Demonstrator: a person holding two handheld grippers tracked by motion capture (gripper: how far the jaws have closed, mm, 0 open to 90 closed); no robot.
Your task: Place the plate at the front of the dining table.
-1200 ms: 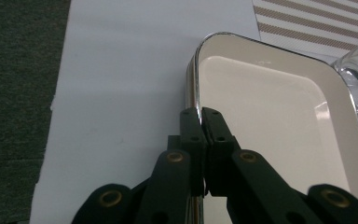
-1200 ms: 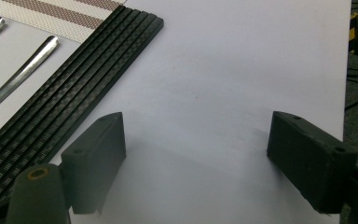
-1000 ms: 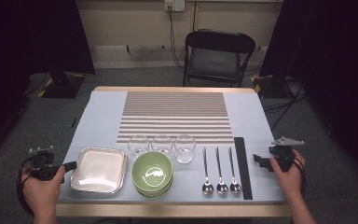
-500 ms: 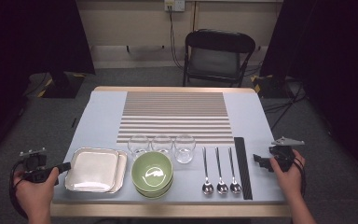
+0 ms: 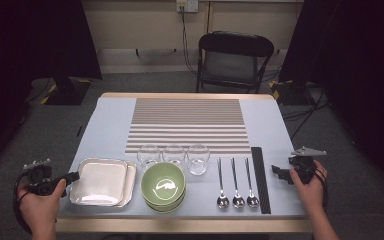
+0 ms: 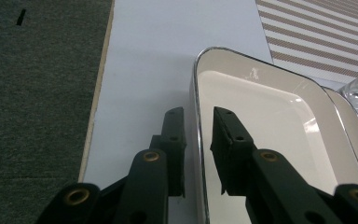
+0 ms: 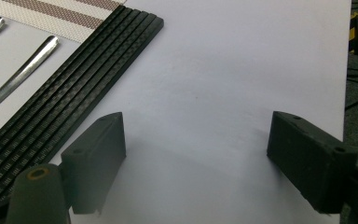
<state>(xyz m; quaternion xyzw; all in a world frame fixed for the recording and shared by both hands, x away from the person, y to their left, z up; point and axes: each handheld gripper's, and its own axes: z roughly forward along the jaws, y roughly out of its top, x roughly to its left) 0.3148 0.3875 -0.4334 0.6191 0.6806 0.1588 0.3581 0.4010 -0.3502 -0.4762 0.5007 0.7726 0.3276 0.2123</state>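
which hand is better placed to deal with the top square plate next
Left. The left gripper has its jaws astride the rim of the top square plate; they have just been opening and do not press it. The right gripper sits open beyond the black strip, far from the plates.

Two stacked trays (image 5: pixel 100 181), three glasses (image 5: pixel 174 154), three spoons (image 5: pixel 237 183), one placemat (image 5: pixel 187 125), one black strip (image 5: pixel 260 179), stacked green bowls (image 5: pixel 163 185), one chair (image 5: pixel 235 62).

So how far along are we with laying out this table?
Barely started. Done: the top plate sits offset left of the lower plate. In hand: the left gripper straddles that plate's rim, its jaws just having been opening, not pressing. The right gripper is open over bare table. Left: the striped mat holds nothing; the bowls, glasses and spoons remain lined up.
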